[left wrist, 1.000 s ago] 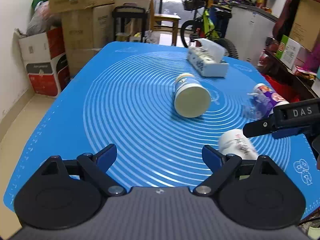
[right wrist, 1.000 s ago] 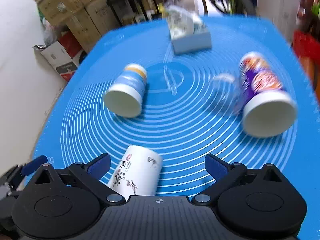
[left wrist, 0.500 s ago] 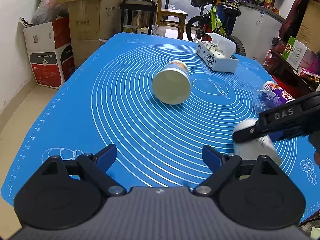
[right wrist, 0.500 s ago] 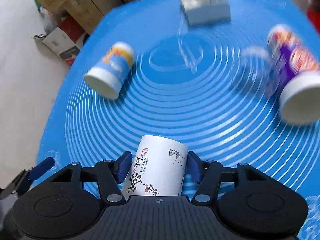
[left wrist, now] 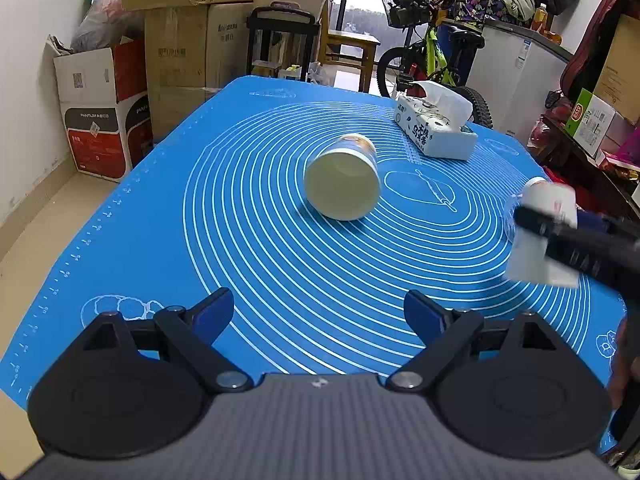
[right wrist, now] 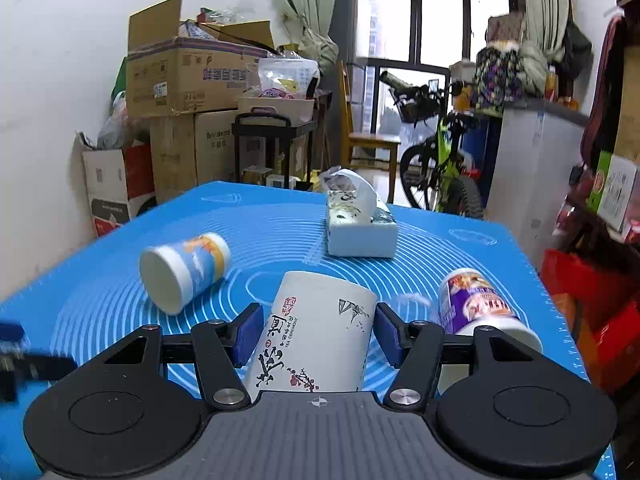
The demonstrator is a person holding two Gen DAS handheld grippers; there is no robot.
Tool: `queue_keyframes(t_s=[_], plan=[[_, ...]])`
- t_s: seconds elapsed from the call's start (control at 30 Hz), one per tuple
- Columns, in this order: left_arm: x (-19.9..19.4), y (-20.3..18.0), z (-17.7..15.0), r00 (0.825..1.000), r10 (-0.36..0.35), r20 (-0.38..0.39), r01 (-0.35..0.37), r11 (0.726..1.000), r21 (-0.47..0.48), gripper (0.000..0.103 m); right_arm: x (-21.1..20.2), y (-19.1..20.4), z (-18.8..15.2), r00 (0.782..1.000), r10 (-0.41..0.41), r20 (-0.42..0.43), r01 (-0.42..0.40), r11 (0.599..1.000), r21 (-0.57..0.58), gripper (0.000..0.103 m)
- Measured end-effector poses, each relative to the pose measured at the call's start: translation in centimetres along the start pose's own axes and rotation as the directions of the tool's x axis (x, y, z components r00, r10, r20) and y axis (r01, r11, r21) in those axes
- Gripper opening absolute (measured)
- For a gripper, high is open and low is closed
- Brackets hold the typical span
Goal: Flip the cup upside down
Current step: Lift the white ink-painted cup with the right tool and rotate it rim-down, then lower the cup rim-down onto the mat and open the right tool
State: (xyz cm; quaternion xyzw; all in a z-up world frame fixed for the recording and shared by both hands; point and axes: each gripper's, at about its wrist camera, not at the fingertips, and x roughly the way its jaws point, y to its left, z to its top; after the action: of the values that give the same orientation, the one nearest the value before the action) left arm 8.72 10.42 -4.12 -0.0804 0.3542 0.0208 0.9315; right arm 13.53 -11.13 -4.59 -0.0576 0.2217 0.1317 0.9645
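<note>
My right gripper [right wrist: 316, 330] is shut on a white paper cup with ink drawings [right wrist: 316, 336] and holds it lifted above the blue mat [right wrist: 100, 280]. The same cup shows blurred at the right of the left wrist view [left wrist: 540, 236], with the right gripper's finger across it. My left gripper [left wrist: 318, 314] is open and empty over the mat's near edge. A blue-and-orange cup [left wrist: 344, 184] lies on its side mid-mat, also in the right wrist view [right wrist: 182, 270]. A purple cup [right wrist: 476, 306] lies on its side at the right.
A tissue box [left wrist: 434, 130] sits at the far side of the mat, also in the right wrist view [right wrist: 360, 220]. Cardboard boxes [left wrist: 180, 40] stand beyond the far left edge, a bicycle [left wrist: 432, 60] behind the table, and shelves with boxes [left wrist: 592, 120] on the right.
My right gripper closed on the white cup, lifted it off the mat and tilted up to level. My left gripper drew back a little.
</note>
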Motion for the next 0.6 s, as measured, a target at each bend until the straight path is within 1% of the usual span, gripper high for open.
queue_keyframes(t_s=[0.13,0.23,0.43,0.47,0.53,0.6], plan=[[-0.2,-0.3,-0.2,1.000,-0.008,0.009,0.008,1.000,0.006,0.091,-0.4,0.7,-2.0,1.000,-0.014,-0.009,0.013,0.999,-0.046,0.063],[-0.4,-0.7,-0.3,1.000,-0.013,0.021,0.013,1.000,0.019,0.091,-1.5,0.8,-2.6,1.000,0.002,-0.012,-0.003,0.999,-0.044,0.062],[-0.8,-1.7,-1.0,0.999,-0.030,0.034,0.029,0.999,0.038,0.091,-2.4,0.5,-3.5,0.997,0.027,-0.067,-0.029,0.999,-0.017,0.063],[-0.8,-2.0,-1.1,0.999,-0.033,0.036,0.032,0.999,0.043,0.092,-2.6,0.4,-3.7,0.997,0.026,-0.068,-0.027,1.000,-0.015,0.068],[-0.9,-2.4,-1.4,0.999,-0.042,0.034,0.040,0.998,0.055,0.092,-2.8,0.4,-3.9,0.997,0.026,-0.072,-0.028,0.999,-0.022,0.071],[-1.1,-2.9,-1.7,0.998,-0.051,0.034,0.049,0.996,0.068,0.091,-3.0,0.3,-3.9,0.997,0.026,-0.074,-0.028,0.999,-0.020,0.078]])
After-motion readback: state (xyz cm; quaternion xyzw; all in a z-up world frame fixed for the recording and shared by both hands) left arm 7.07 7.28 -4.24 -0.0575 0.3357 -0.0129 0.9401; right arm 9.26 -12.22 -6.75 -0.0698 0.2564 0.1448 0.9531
